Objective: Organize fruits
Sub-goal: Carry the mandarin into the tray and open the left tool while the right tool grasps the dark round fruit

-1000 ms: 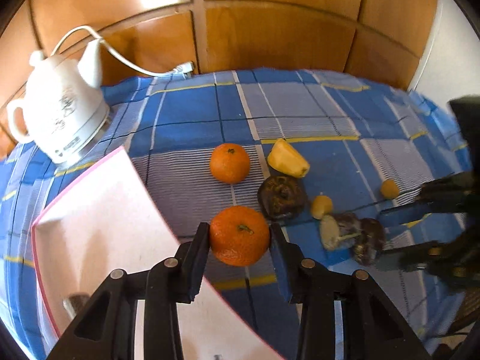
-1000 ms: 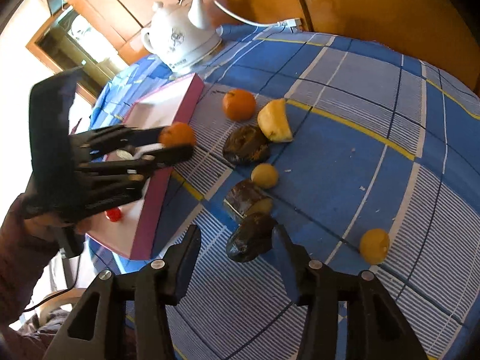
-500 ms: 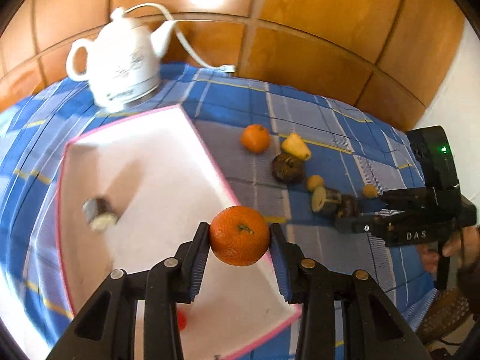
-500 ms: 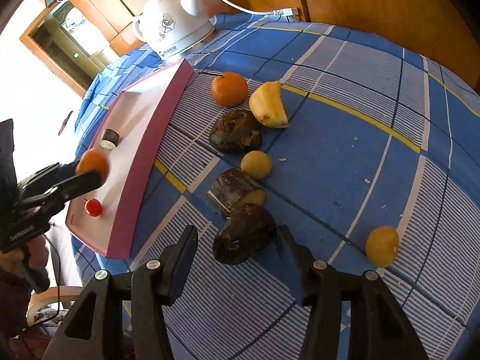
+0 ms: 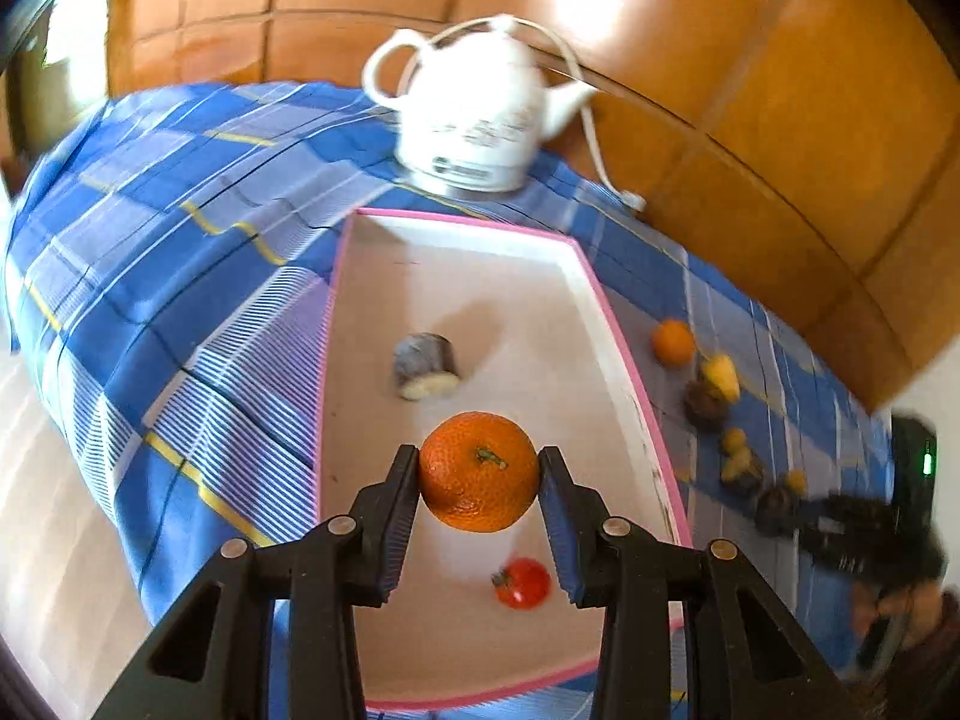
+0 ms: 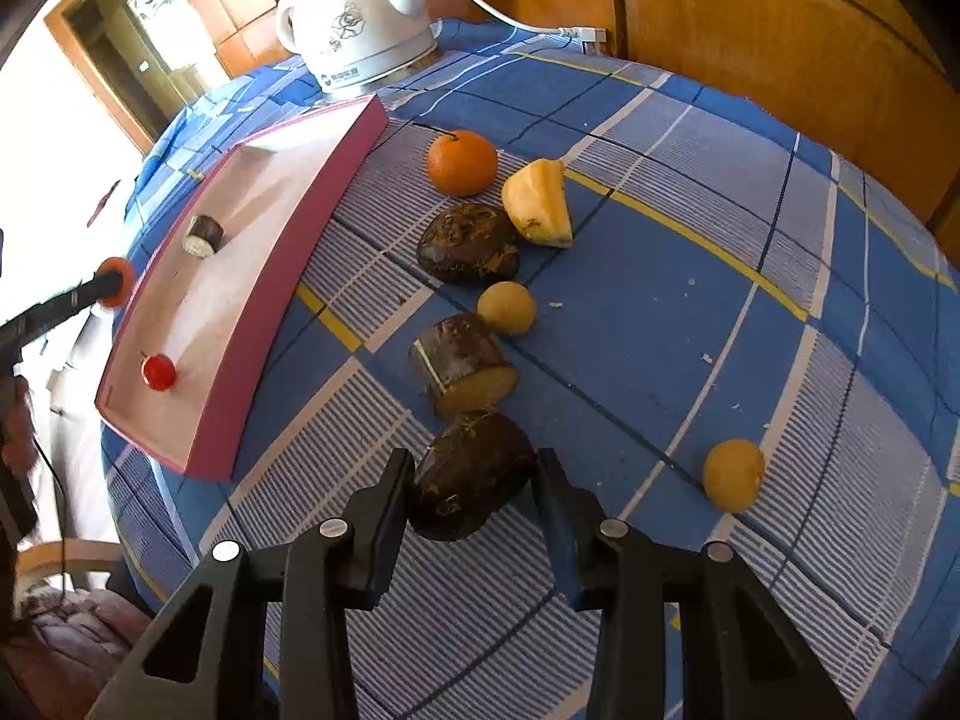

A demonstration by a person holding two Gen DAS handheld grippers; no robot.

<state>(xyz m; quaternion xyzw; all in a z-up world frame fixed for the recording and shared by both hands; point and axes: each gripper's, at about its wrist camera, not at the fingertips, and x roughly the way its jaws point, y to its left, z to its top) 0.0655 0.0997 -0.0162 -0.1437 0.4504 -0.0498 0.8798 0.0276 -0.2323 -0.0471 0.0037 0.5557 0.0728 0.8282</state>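
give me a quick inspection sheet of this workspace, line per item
surface: blue plaid tablecloth, crumbs on it
job's things: pink tray holds a cut dark piece and a small red fruit; an orange, yellow wedge and other dark and yellow pieces lie loose on the cloth
clutter: white kettle
grippers: left hand-held gripper shut on a held orange above the tray; right hand-held gripper open around a dark fruit
cables: white kettle cord
surroundings: wood panelling
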